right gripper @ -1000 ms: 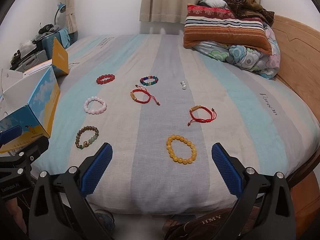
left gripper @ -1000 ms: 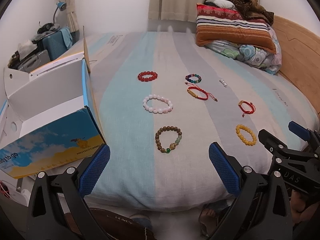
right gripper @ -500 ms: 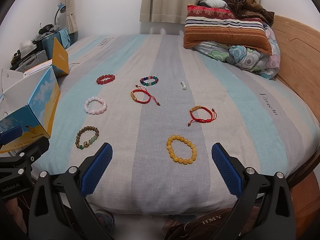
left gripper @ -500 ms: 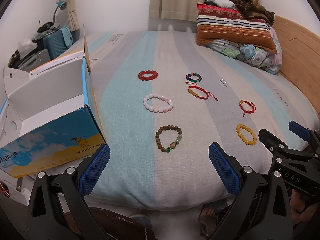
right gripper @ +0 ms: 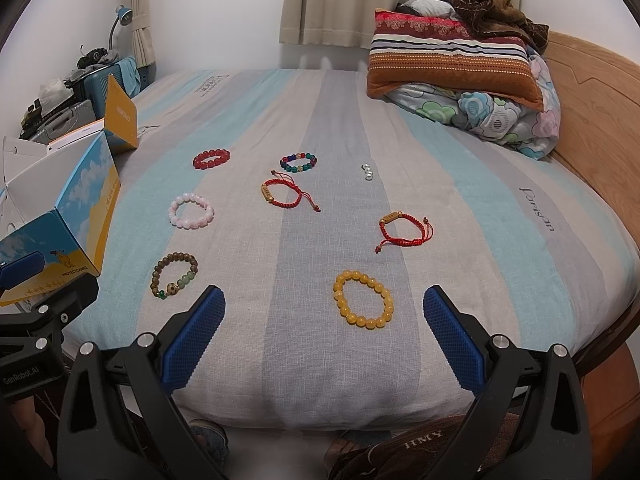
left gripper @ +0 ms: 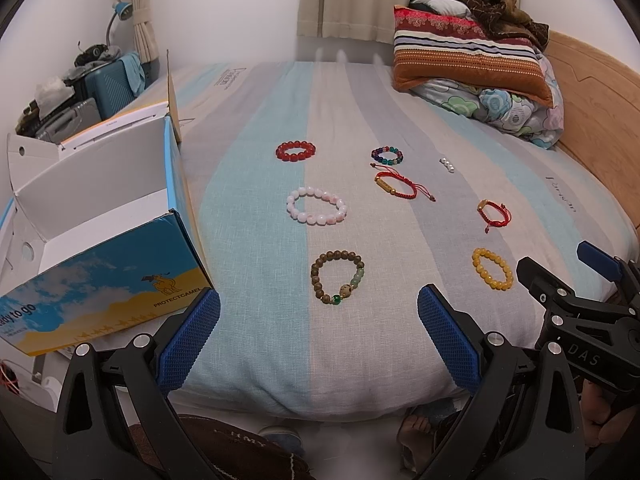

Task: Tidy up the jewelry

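Both grippers, left [left gripper: 318,320] and right [right gripper: 324,320], hover wide-jawed and empty at the bed [right gripper: 460,152] edge, probably readying to move 7 bracelets (brown [left gripper: 337,277] nearest) to the box [left gripper: 96,280].

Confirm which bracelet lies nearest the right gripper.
The yellow beaded bracelet, just ahead of the open right gripper. The brown wooden-bead bracelet lies off left; all others sit farther up the bed.

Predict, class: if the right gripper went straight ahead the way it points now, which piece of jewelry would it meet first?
Probably the yellow bead bracelet, lying just ahead of the open right gripper; depth is uncertain.
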Action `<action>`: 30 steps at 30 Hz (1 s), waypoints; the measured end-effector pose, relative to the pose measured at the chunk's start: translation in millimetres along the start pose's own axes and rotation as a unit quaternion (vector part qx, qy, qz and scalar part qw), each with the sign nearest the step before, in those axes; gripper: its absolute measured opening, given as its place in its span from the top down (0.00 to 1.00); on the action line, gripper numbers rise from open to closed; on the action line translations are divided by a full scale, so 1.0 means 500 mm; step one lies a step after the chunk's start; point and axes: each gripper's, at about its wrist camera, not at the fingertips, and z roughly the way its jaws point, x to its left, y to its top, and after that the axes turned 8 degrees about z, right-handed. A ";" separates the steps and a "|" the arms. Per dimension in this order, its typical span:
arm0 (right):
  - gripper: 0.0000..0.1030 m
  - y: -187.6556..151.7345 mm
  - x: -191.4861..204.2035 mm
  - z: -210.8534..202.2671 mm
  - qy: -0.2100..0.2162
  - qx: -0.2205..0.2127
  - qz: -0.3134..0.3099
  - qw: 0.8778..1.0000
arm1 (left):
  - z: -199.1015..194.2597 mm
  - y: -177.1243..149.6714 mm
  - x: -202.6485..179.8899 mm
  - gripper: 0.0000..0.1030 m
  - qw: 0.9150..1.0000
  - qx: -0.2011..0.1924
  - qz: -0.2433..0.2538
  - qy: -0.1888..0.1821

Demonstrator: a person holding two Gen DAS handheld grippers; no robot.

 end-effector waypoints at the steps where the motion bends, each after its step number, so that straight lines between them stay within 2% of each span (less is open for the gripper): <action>1: 0.07 -0.001 0.001 -0.001 0.000 0.000 0.000 1.000 | 0.000 0.000 0.000 0.06 1.000 0.000 0.000 0.000; 30: 0.07 0.005 0.003 -0.006 0.000 -0.003 -0.001 1.000 | -0.002 0.001 0.005 0.06 1.000 -0.002 -0.005 -0.002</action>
